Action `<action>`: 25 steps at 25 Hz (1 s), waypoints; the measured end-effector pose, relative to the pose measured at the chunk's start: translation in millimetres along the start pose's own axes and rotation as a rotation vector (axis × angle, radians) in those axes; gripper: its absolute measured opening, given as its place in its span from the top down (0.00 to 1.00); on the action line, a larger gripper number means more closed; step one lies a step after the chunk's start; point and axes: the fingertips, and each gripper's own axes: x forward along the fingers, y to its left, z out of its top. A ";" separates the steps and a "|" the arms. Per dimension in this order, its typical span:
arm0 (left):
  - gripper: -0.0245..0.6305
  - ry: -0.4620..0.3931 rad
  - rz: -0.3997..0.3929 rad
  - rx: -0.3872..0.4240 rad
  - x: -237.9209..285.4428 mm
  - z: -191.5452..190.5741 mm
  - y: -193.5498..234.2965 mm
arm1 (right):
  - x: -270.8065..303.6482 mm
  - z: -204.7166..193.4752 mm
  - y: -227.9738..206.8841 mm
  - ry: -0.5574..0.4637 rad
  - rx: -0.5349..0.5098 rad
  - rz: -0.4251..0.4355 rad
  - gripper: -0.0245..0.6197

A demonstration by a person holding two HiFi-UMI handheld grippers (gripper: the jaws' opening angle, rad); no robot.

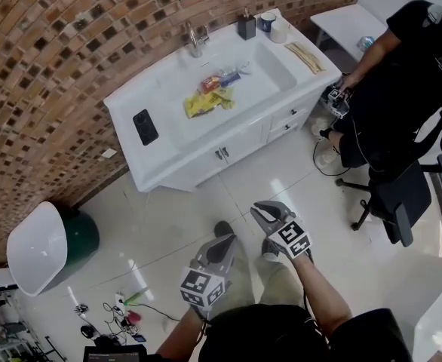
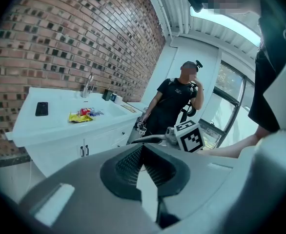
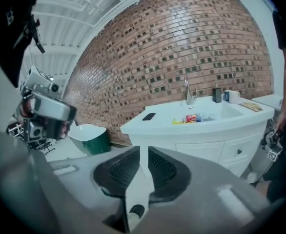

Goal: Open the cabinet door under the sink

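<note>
left gripper [image 1: 221, 246] angled down toward cabinet door [image 1: 242, 143]; jaws seemingly clenched, empty | right gripper [image 1: 272, 211] alongside; jaws slightly parted, empty

left gripper [image 1: 225, 238], right gripper [image 1: 259, 210] — grey shells, black ribbed fingers [image 3: 119, 168] | marker cubes [image 1: 293, 237] black-and-white | black shirt [image 1: 281, 336]
</note>
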 end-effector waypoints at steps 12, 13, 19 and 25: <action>0.94 0.094 -0.093 0.051 26.3 -13.7 84.6 | 174.2 -74.6 -107.3 0.098 0.015 -0.219 0.85; 0.94 0.097 -0.102 0.050 29.3 -13.2 89.0 | 184.4 -83.3 -114.1 0.119 0.018 -0.228 0.85; 0.94 0.121 -0.125 0.037 49.3 -17.7 122.3 | 244.4 -109.0 -141.1 0.170 0.033 -0.257 0.85; 0.94 0.149 -0.171 0.073 65.6 -18.0 136.5 | 281.3 -132.5 -170.0 0.201 0.044 -0.291 0.85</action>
